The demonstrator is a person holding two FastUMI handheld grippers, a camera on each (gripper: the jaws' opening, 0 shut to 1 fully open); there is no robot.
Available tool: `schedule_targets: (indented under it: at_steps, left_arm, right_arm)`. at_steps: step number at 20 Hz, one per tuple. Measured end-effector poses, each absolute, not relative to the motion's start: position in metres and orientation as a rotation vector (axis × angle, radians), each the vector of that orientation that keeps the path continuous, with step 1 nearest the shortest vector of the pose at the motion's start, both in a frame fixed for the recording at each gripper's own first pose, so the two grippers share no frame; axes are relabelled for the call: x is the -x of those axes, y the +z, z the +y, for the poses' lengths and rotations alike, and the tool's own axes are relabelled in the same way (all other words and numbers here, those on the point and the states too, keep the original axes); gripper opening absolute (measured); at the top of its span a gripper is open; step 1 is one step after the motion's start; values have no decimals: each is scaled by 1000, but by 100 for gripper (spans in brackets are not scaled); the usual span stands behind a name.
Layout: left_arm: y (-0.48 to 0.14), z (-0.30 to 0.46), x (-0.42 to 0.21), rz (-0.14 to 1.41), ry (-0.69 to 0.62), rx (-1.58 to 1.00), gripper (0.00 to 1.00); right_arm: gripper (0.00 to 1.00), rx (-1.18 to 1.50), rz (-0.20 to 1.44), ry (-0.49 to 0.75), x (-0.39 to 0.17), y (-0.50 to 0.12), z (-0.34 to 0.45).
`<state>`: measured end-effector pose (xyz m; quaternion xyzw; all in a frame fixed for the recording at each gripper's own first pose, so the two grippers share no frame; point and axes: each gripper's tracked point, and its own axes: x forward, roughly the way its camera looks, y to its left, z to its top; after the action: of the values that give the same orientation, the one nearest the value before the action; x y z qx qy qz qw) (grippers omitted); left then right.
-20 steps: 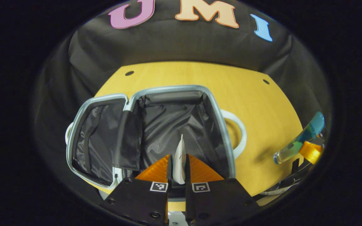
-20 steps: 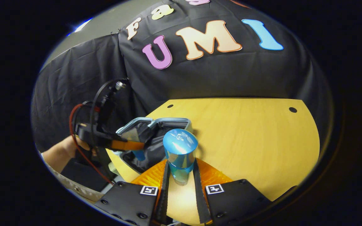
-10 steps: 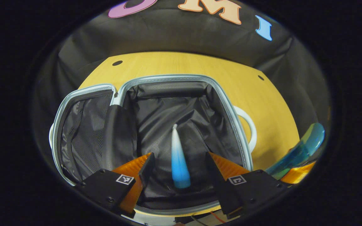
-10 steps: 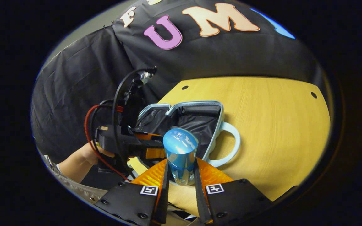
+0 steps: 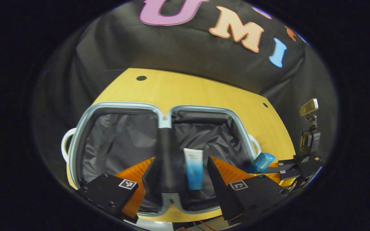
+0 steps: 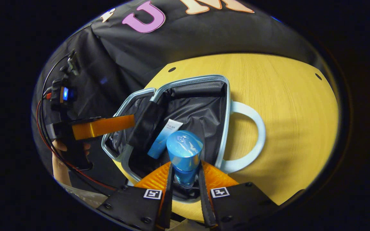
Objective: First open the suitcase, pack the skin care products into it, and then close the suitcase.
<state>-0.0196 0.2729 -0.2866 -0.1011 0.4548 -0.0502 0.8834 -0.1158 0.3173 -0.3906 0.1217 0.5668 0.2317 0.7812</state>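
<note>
Right gripper view: the counter [image 6: 294, 106] carries the suitcase [image 6: 225, 106], which lies fully open with both dark-lined halves flat and a loop handle toward the right. Packing is judged to be the step in hand; opening looks done, closing is not yet begun.

One skin care product, a white-and-blue tube [image 6: 163, 138], already lies in the right half, beside the centre divider flap [image 6: 146, 123]. In the left gripper view the same tube [image 5: 194, 168] rests on the lining just right of the flap [image 5: 167, 157], free of any grip.

The right tongs [image 6: 185, 183] are closed to a narrow gap, both fingers pressing the lower body of a blue bottle [image 6: 184, 152], held upright over the near edge of the right half. Its cap is uppermost.

The left tongs [image 5: 179, 173] stand wide apart and grip nothing; they hang above the near rim at the hinge. Seen from the right gripper view, the left tongs [image 6: 103, 125] sit at the far-left side of the case, clear of the lining, with a hand [image 6: 59, 155] below.

The next move is judged to call for lowering the bottle into the right half clear of the tube, then spreading the fingers. Risk: a round bottle may roll against the tube.
</note>
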Motion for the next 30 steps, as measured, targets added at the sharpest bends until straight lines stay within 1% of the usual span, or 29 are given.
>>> schedule_targets:
  at_steps: [3, 4, 5, 6, 9, 10, 11, 12, 16, 20, 23, 26, 27, 28, 29, 30]
  left_arm:
    - [-283, 321, 29, 938, -20, 252, 89]
    - [-284, 334, 32, 937, 4, 268, 89]
    - [-282, 348, 32, 930, 24, 283, 89]
    - [-280, 361, 32, 919, 45, 295, 89]
    - [-276, 402, 29, 889, 117, 300, 89]
    - [-273, 419, 25, 864, 149, 286, 89]
    - [-271, 436, 20, 841, 184, 272, 89]
    - [-268, 450, 18, 823, 213, 262, 89]
    - [-267, 507, 14, 803, 299, 267, 89]
    - [-293, 555, 17, 826, 374, 276, 89]
    - [-321, 574, 18, 887, 393, 301, 89]
    - [-350, 576, 20, 952, 371, 376, 87]
    - [-361, 576, 21, 976, 366, 390, 84]
    - [-371, 576, 24, 1004, 363, 399, 74]
    - [-378, 577, 27, 1028, 363, 402, 75]
    - [-384, 580, 33, 1057, 377, 390, 62]
  right_arm:
    - [39, -289, 1219, 457, 107, -397, 328]
    - [43, -297, 1212, 442, 103, -398, 329]
    - [41, -314, 1200, 432, 100, -397, 331]
    - [46, -337, 1182, 428, 96, -392, 333]
    - [72, -400, 1096, 411, 78, -376, 338]
    - [79, -424, 1066, 407, 70, -368, 340]
    - [100, -439, 1038, 400, 69, -358, 340]
    - [98, -452, 1008, 392, 63, -350, 340]
    - [98, -455, 933, 342, 53, -329, 326]
    - [98, -418, 899, 301, 51, -321, 310]
    - [98, -406, 906, 284, 57, -321, 309]
    - [98, -406, 913, 271, 59, -321, 307]
    - [98, -401, 914, 265, 58, -321, 304]
    - [98, -395, 915, 259, 58, -320, 301]
    - [98, -390, 911, 255, 57, -320, 299]
    - [98, -386, 908, 252, 55, -320, 298]
